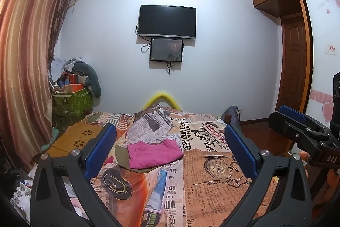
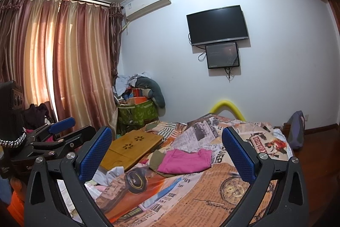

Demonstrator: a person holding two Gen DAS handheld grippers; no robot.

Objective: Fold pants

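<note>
Apparently finished: pink pants [image 1: 154, 154] lay folded atop an olive garment [image 1: 122, 155] on the bed [image 1: 212, 195]. Left gripper [image 1: 170, 148] and right gripper [image 2: 167, 152] hovered wide open, empty.

My grippers' pads [image 1: 102, 148] are blue. Pink pants [image 1: 154, 153] lie on olive cloth [image 1: 122, 155], over an orange newspaper-print bedspread [image 1: 212, 190]; the curtains [image 2: 70, 61] are striped rose-gold.

Pants [image 1: 154, 153] lie on bed [image 1: 214, 190], straight ahead of left gripper [image 1: 170, 150]. Wood tray [image 1: 74, 139] sits left of pants; TV [image 1: 167, 21] on wall behind.
</note>
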